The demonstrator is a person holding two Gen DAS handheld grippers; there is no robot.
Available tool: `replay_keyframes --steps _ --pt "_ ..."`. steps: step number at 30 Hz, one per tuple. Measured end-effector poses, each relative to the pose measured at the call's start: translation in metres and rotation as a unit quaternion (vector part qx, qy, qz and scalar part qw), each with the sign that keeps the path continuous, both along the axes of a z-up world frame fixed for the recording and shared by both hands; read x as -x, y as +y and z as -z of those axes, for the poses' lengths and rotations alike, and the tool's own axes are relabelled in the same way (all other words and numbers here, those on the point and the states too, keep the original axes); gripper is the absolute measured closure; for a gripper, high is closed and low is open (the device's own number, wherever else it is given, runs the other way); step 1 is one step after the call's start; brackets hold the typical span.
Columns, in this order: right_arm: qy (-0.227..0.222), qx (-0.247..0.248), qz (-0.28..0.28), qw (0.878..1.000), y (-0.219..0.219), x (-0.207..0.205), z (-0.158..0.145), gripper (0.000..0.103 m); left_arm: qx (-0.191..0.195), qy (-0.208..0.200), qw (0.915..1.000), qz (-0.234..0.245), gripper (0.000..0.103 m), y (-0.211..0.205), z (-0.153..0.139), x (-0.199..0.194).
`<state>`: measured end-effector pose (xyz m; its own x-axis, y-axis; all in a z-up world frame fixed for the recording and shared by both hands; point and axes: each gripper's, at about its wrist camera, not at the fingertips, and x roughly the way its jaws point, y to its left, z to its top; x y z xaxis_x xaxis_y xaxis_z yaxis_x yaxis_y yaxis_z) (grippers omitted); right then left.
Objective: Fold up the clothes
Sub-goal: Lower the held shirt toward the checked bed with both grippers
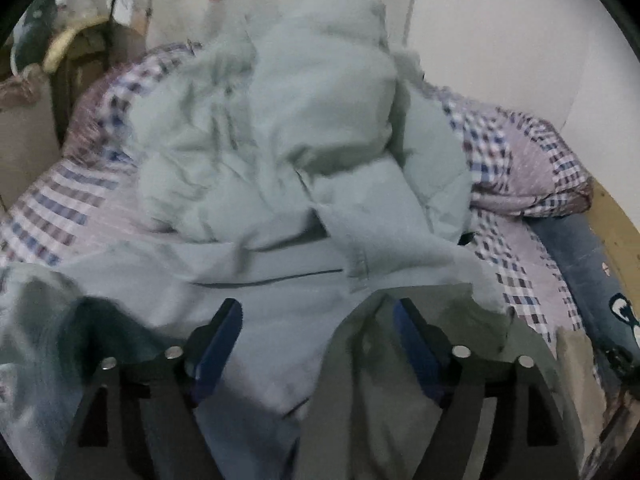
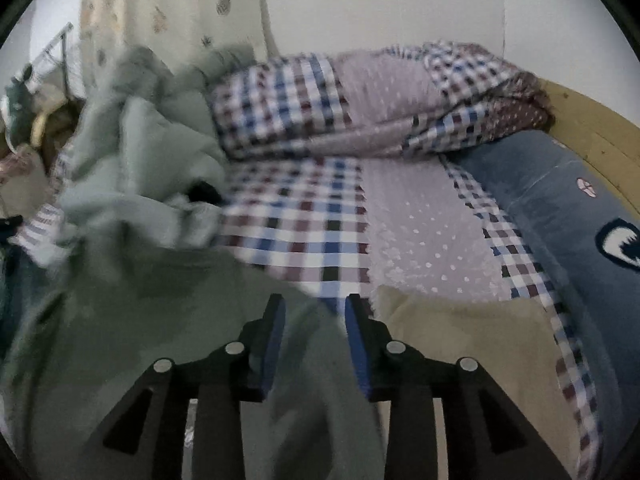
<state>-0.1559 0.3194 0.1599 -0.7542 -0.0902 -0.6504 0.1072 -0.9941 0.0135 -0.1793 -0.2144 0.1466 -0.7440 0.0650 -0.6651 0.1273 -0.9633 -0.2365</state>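
Observation:
A pale green garment [image 1: 288,120] lies crumpled in a big heap on the checked bedsheet [image 1: 520,288]. My left gripper [image 1: 318,308] is open wide over its near part, and flat cloth with a dark seam lies between and under the fingers. A darker fold drapes around the right finger. In the right wrist view the garment [image 2: 140,184] is bunched at the left and runs down under the gripper. My right gripper [image 2: 314,304] has its jaws close together, with a fold of the green cloth filling the gap. The frames are blurred.
A folded checked quilt [image 2: 360,100] lies along the back against the white wall. A blue pillow [image 2: 560,208] rests beside the wooden headboard [image 2: 592,128] on the right. A patterned curtain [image 2: 160,12] hangs at the back left, with clutter [image 1: 60,52] beside the bed.

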Motion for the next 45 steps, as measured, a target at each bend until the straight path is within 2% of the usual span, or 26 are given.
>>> replay_keyframes --steps 4,8,11,16,20,26,32,36,40,43,44,45 --pt "0.024 0.027 -0.03 0.999 -0.028 -0.08 -0.027 0.06 -0.009 0.025 0.9996 -0.003 0.019 -0.022 -0.029 -0.063" --pt "0.03 0.044 -0.068 0.996 -0.062 -0.163 -0.038 0.059 -0.022 0.048 0.9985 -0.012 0.019 -0.038 -0.055 -0.147" --pt "0.033 0.063 -0.1 0.992 -0.088 -0.222 -0.041 0.058 -0.039 0.06 0.9973 -0.016 0.018 -0.041 -0.063 -0.212" --pt "0.039 0.087 -0.153 0.984 -0.132 -0.299 -0.036 0.057 -0.065 0.075 0.9949 -0.011 0.017 -0.028 -0.056 -0.299" --pt "0.044 0.088 -0.225 0.969 -0.183 -0.351 -0.008 0.056 -0.096 0.077 0.9924 -0.007 0.016 -0.012 -0.024 -0.353" --pt "0.003 0.056 -0.316 0.947 -0.249 -0.397 0.055 0.056 -0.144 0.035 0.9888 -0.013 0.016 0.011 0.051 -0.388" --pt "0.018 -0.075 -0.37 0.926 -0.293 -0.439 0.101 0.056 -0.189 -0.005 0.9817 -0.019 0.016 0.029 0.111 -0.411" --pt "0.015 -0.108 -0.371 0.922 -0.303 -0.441 0.121 0.057 -0.225 -0.031 0.9738 -0.008 0.016 0.037 0.135 -0.417" --pt "0.023 -0.143 -0.38 0.914 -0.31 -0.446 0.131 0.058 -0.249 -0.039 0.9676 -0.006 0.016 0.038 0.147 -0.415" --pt "0.025 -0.153 -0.384 0.91 -0.31 -0.448 0.134 0.058 -0.278 -0.062 0.9586 -0.01 0.017 0.036 0.16 -0.408" --pt "0.026 -0.156 -0.384 0.91 -0.309 -0.449 0.134 0.058 -0.284 -0.069 0.9563 -0.012 0.017 0.037 0.164 -0.406" --pt "0.027 -0.158 -0.385 0.909 -0.309 -0.449 0.135 0.058 -0.29 -0.076 0.954 -0.014 0.022 0.037 0.168 -0.404"
